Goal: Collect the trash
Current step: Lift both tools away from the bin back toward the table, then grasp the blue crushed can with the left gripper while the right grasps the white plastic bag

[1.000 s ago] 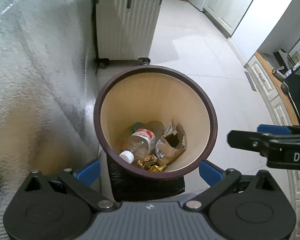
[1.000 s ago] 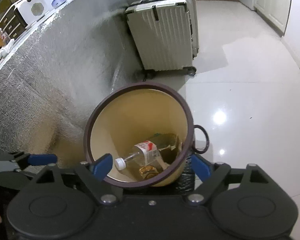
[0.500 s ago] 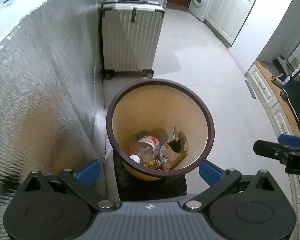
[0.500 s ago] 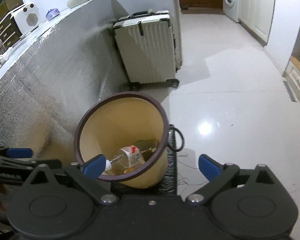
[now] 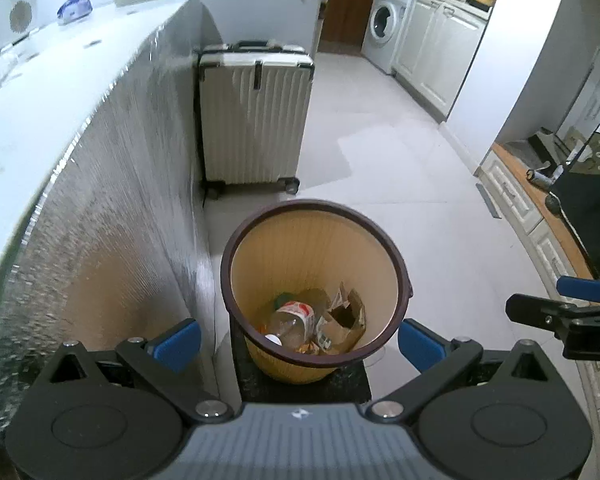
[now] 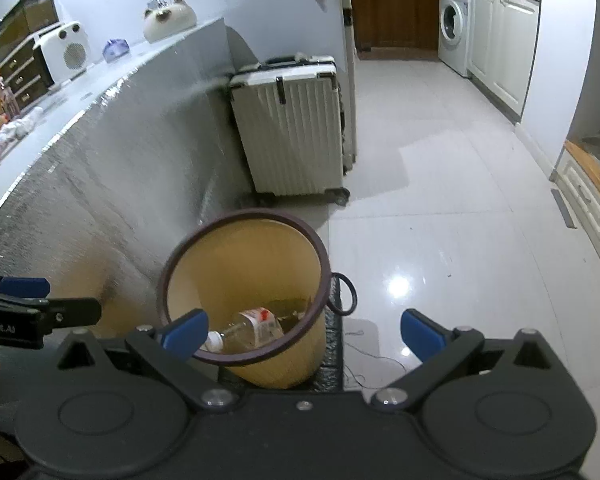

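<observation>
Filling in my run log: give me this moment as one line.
left tool: open, empty | right tool: open, empty, jaws just widened | bin: holds plastic bottle, torn carton

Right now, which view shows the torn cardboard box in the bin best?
The left wrist view: the torn cardboard box lies in plain sight beside the plastic bottle. In the right wrist view the bin wall hides it; only the bottle shows.

White tiled floor [image 5: 400,184] carries a suitcase [image 5: 256,116] and a dark block [image 5: 304,380] under 1 bin [image 5: 312,248]
</observation>
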A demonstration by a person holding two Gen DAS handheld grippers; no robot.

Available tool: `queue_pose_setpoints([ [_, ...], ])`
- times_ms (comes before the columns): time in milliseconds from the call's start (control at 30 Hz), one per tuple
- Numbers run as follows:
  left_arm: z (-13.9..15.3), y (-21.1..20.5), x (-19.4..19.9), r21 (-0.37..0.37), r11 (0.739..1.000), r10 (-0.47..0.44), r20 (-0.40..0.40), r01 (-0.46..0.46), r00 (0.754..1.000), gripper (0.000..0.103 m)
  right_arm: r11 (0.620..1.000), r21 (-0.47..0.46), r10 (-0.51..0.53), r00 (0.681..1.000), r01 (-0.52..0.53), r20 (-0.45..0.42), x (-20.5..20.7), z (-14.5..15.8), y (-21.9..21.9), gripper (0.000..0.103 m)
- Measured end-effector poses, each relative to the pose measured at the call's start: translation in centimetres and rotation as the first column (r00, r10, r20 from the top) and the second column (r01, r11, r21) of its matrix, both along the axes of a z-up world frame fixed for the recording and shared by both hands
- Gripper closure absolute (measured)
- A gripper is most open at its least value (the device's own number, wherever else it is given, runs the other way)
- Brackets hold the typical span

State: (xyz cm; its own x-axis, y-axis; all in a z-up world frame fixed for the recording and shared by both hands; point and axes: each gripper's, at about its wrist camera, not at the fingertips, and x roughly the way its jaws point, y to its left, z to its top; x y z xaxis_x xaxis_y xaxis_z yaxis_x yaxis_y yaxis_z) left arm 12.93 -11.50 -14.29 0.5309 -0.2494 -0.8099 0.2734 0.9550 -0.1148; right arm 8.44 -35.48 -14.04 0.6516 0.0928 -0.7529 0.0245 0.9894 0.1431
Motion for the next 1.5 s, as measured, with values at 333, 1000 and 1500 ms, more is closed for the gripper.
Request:
queue_pose_setpoints([
  [333,4.6,1.7,-3.0,-0.025,1.000,0.000,0.128,0.003,0.992,0.000,1.000,-0.016,0.004,0.995,-0.002,0.095,-2.7,3.6,1.3,0.000],
  [1000,11.6,12.5,-4.4,-0.095,0.986,0.157,0.306,-0.134,0.939,0.000,0.999,-0.023,0.047,0.965,-0.043,0.257,-2.0,9.8,8.2,0.000],
  [1500,14.9,25.7,-2.2,-0.091,0.942,0.331,0.411,-0.323,0.849,0.000,0.992,-0.003,0.121,0.936,-0.127,0.330,4.2,13.3,18.0,0.000],
])
